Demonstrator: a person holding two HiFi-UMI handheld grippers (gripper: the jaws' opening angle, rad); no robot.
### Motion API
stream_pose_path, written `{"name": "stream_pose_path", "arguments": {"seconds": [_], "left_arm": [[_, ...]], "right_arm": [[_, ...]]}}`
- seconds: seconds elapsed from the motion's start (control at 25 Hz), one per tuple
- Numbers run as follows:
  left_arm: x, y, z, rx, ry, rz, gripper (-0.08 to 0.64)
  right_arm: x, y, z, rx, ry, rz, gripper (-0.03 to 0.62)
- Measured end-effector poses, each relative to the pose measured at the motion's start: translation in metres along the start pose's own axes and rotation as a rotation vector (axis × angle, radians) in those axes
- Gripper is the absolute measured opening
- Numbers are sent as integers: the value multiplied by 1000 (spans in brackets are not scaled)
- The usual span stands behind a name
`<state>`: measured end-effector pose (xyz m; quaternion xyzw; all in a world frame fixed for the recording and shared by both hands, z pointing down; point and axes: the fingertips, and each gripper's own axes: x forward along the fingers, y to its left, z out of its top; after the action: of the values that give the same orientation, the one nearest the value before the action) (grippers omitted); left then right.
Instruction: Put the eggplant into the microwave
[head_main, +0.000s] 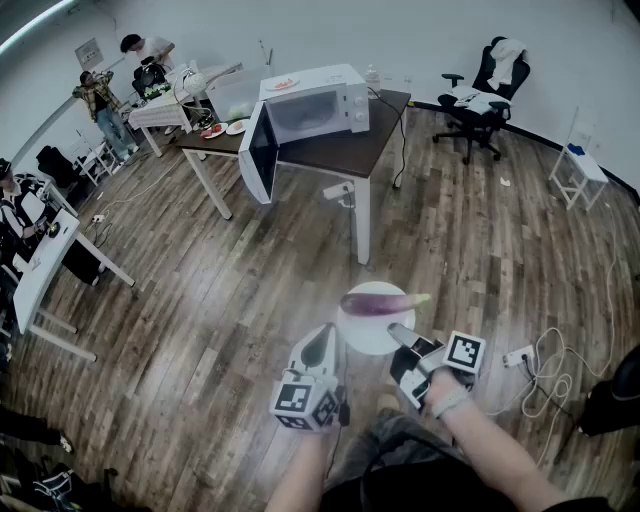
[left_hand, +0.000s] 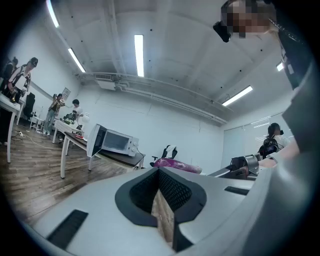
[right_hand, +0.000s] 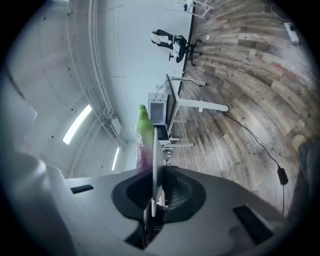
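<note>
Eggplant (head_main: 380, 303) not in the microwave (head_main: 318, 108) yet: it lies across a white plate (head_main: 368, 335), purple body, green stem end toward picture right in the head view. The right gripper (head_main: 402, 338) is clamped on the plate's near-right rim and holds plate and eggplant up above the wood floor (head_main: 200, 300). Its own view shows the plate edge-on between the pads, with the eggplant on the face turned away from the floor. Empty left gripper (head_main: 322, 348) sits just beside the plate's left rim, jaws closed to a thin slit with nothing between them; can't tell whether its tip touches the plate. The microwave stands on a dark-topped table (head_main: 345, 150) with white legs, well apart from the plate, and its door (head_main: 258, 152) is swung wide open toward picture left. An office chair (head_main: 485, 90) stands behind the table on the right. A power strip (head_main: 518, 355) with a looped cable lies on the floor near the right gripper. Several people (head_main: 100, 95) are by the far left wall.
</note>
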<state>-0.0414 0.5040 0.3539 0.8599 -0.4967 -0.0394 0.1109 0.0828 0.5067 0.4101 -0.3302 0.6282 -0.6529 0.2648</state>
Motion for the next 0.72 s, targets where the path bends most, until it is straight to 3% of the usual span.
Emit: {"name": "stream_pose_path", "arguments": {"seconds": [0.32,0.6,0.72], "left_arm": [[18,2,-7,-6,22,6,2],[60,20,-9,12,42,27,2],[83,34,-10,-50,40,44,2]], "right_arm": [[17,-5,10,5,0,-5,21],[51,-7,47,-15,38,-1,20],[68,-5,71,-18,48,0,21]]}}
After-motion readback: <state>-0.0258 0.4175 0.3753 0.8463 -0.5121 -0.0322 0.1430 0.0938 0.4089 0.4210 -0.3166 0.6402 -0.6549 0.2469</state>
